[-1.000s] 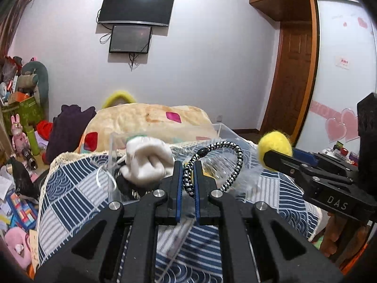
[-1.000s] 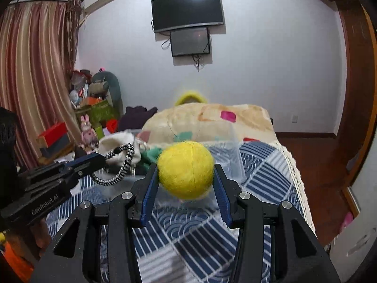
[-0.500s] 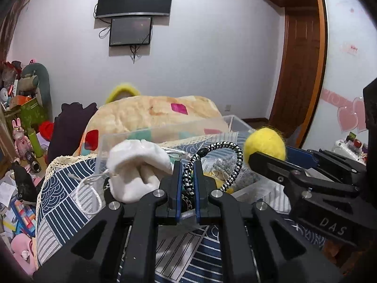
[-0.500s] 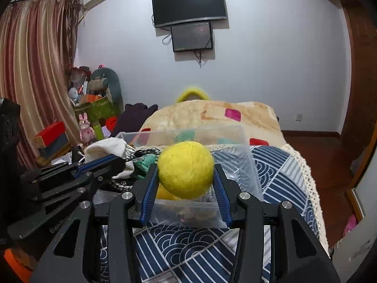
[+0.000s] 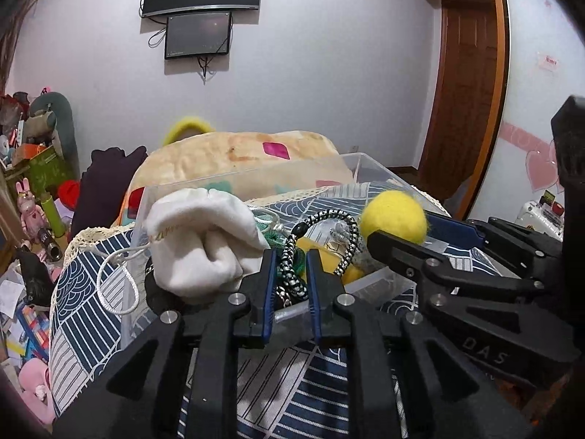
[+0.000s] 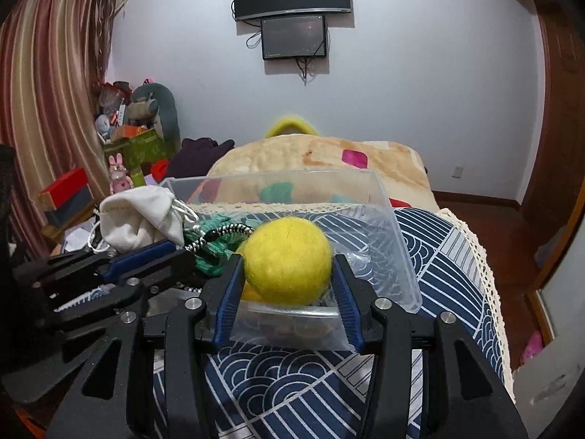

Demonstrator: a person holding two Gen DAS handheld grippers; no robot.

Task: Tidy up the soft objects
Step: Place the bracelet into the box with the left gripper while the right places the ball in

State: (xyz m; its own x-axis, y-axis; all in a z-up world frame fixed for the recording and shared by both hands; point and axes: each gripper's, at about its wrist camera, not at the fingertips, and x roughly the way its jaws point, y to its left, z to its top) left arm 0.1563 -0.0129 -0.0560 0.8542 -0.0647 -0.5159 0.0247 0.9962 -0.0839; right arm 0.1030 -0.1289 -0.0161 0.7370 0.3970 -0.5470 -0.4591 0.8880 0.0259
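**While both grippers are hovering over the bin**

The right gripper (image 6: 288, 285) is just loosening around the yellow felt ball (image 6: 287, 260), light and squashy, over the clear bin (image 6: 395, 241). The left gripper (image 5: 289, 278) is parting slightly around the limp braided cord loop (image 5: 292, 274).

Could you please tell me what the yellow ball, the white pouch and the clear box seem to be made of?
The yellow ball looks like felted wool: matte, with loose fuzzy fibres along its outline. The white pouch seems soft woven cloth, probably cotton: it creases and has a drawstring cord. The clear box looks like thin glossy plastic: see-through walls with light reflections.
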